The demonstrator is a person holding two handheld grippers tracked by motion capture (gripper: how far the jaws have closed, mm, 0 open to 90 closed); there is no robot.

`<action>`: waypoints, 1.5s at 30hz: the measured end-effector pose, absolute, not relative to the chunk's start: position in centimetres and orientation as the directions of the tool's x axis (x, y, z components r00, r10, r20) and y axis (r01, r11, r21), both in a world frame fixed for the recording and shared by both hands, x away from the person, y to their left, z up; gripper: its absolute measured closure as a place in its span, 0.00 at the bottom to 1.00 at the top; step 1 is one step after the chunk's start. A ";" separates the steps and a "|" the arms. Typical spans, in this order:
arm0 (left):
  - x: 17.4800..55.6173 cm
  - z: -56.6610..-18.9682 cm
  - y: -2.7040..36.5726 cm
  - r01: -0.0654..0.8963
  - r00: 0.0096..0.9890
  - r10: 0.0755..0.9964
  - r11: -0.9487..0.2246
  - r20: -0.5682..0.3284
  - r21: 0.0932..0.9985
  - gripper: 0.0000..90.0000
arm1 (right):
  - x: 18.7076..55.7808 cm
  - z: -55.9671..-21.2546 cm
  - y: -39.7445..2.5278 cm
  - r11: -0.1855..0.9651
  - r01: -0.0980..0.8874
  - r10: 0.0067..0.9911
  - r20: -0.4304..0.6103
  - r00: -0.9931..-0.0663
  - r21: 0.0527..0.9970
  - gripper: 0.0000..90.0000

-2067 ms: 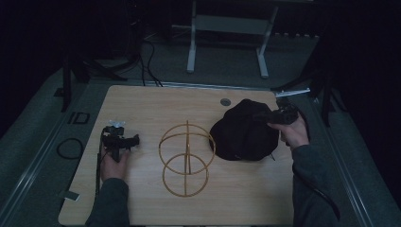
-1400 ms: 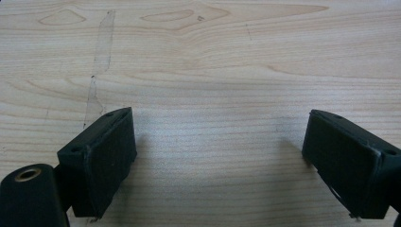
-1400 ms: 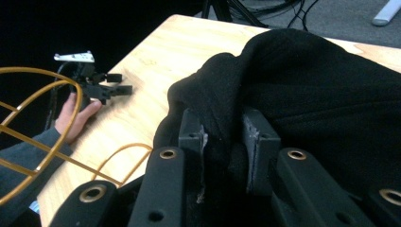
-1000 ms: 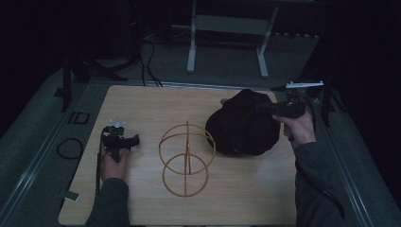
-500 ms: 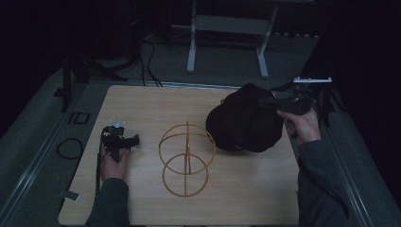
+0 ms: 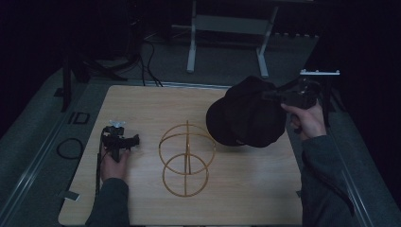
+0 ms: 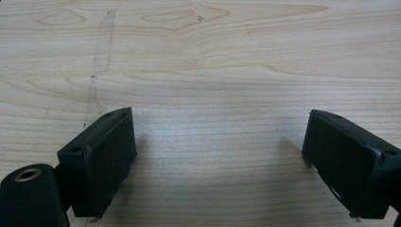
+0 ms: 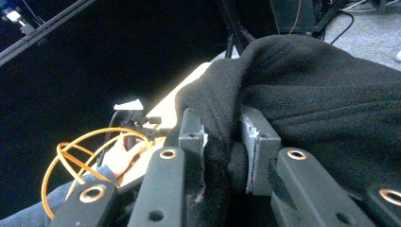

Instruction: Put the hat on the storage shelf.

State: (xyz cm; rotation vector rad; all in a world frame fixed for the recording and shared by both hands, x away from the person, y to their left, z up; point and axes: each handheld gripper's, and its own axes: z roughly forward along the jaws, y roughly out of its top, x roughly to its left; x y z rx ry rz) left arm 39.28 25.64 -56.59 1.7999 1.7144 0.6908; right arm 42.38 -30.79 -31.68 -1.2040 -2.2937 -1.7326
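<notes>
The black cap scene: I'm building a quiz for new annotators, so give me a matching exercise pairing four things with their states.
Things:
1. black cap
2. wire stand
3. left gripper
4. right gripper

States:
A. open, jaws wide apart over bare wood
B. standing free at the middle of the table
C. shut on a fold of dark fabric
D. pinched at its edge, lifted at the table's right side

Pairs: 1-D, 2-B, 3-A, 4-C

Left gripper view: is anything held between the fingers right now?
No, the left gripper has its fingers spread wide apart with just bare wooden table between them.
</notes>
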 end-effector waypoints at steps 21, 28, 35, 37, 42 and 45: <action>39.3 -56.6 25.6 0.714 0.051 0.999 -0.031 -0.008 0.700 0.11 | 41.5 -28.6 -31.1 0.069 0.555 0.534 0.440 -0.722 0.829 0.81; 39.3 -56.6 25.6 0.715 0.052 0.999 -0.032 -0.007 0.699 0.11 | 41.0 -27.6 -31.5 0.064 0.547 0.524 0.439 -0.730 0.834 0.81; 39.3 -56.6 25.6 0.715 0.052 0.999 -0.032 -0.007 0.699 0.11 | 40.5 -26.8 -31.8 0.053 0.543 0.509 0.446 -0.736 0.838 0.81; 39.3 -56.6 25.6 0.715 0.052 0.999 -0.032 -0.007 0.699 0.11 | 40.4 -26.6 -31.8 0.049 0.543 0.500 0.450 -0.740 0.838 0.81; 39.3 -56.6 25.6 0.715 0.052 0.999 -0.033 -0.006 0.699 0.11 | 40.1 -26.1 -31.3 0.054 0.530 0.478 0.445 -0.758 0.846 0.81; 39.3 -56.6 25.6 0.715 0.051 0.999 -0.032 -0.007 0.699 0.11 | 40.0 -25.9 -31.0 0.057 0.524 0.469 0.440 -0.765 0.850 0.81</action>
